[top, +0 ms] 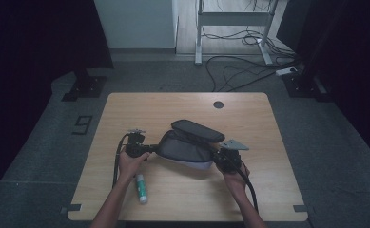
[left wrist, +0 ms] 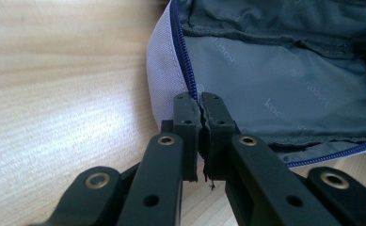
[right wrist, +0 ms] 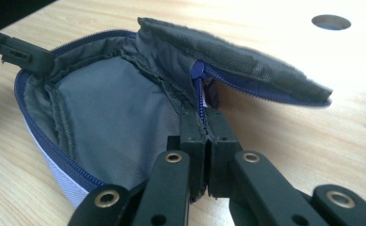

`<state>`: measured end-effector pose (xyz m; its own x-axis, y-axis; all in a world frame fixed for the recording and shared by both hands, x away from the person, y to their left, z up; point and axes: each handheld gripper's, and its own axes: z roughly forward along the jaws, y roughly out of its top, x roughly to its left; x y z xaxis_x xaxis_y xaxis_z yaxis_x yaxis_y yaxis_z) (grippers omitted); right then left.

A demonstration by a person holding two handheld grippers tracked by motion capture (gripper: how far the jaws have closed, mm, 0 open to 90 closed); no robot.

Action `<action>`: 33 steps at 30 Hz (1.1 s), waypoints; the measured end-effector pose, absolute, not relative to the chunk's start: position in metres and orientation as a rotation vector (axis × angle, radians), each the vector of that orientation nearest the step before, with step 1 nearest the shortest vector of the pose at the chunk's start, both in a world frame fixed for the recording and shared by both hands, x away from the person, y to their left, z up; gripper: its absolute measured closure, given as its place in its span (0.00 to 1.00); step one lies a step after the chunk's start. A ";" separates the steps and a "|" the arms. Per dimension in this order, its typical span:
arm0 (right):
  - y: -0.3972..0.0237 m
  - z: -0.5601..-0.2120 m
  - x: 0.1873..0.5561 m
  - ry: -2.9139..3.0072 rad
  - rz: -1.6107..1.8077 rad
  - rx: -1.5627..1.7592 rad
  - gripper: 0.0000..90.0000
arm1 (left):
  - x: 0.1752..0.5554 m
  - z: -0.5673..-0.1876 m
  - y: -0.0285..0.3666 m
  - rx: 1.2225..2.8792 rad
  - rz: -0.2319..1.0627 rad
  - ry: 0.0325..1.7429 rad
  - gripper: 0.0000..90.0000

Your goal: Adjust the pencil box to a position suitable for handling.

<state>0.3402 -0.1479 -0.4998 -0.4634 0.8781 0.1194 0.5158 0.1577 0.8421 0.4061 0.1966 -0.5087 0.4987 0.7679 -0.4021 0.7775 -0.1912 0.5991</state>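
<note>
Holding an unzipped grey pouch (top: 186, 149) open between two hand-held grippers, near the middle of a wooden table (top: 249, 190).

Left gripper (left wrist: 198, 101): jaws shut tight on the pouch's rim, pinching fabric right at the blue zipper (left wrist: 181, 52); the grey lining (left wrist: 284, 80) spreads beyond the jaw tips.

Right gripper (right wrist: 200, 117): jaws likewise clamped together on the rim at the opposite end, just below the zipper slider (right wrist: 197, 69), where the lid flap (right wrist: 246, 61) hinges back.

Position: in the high view the pouch spans the gap between the left gripper (top: 147, 150) and the right gripper (top: 217, 160), its flap lifted away toward the table's far side, its pale underside resting on the wood.

Handling note: the step probably goes best with both pinches kept firm on the seam and the hands drawn gently apart, level with each other, so the mouth stays wide without the fabric slipping or the pouch tipping.

Also present: a glue stick (top: 141, 188), lying near the left forearm, apart from the pouch.
</note>
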 end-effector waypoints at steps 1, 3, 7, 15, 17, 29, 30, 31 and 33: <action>-0.148 -0.501 0.340 2.046 1.225 1.328 0.95 | 0.406 -0.510 0.196 1.964 -0.020 1.271 0.95; -0.149 -0.504 0.340 2.059 1.209 1.336 0.94 | 0.406 -0.511 0.196 1.976 -0.022 1.272 0.93; -0.150 -0.510 0.342 2.078 1.174 1.345 0.93 | 0.405 -0.513 0.194 1.986 -0.026 1.267 0.90; -0.155 -0.514 0.344 2.074 1.166 1.361 0.93 | 0.404 -0.514 0.189 1.997 -0.015 1.279 0.63; -0.155 -0.516 0.345 2.075 1.156 1.364 0.93 | 0.404 -0.513 0.187 1.992 -0.004 1.278 0.58; -0.154 -0.509 0.337 2.058 1.192 1.293 0.75 | 0.397 -0.502 0.194 1.912 0.084 1.241 0.38; -0.153 -0.507 0.336 2.061 1.202 1.283 0.74 | 0.396 -0.501 0.194 1.909 0.089 1.236 0.37; -0.152 -0.506 0.335 2.065 1.209 1.273 0.72 | 0.394 -0.501 0.195 1.903 0.090 1.229 0.37; -0.149 -0.504 0.333 2.076 1.225 1.256 0.70 | 0.391 -0.499 0.196 1.894 0.100 1.220 0.37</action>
<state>0.3330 -0.1486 -0.5045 -0.5034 0.8599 0.0843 0.4899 0.2037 0.8477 0.3912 0.1963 -0.4994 0.5191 0.7761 -0.3579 0.7072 -0.1548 0.6899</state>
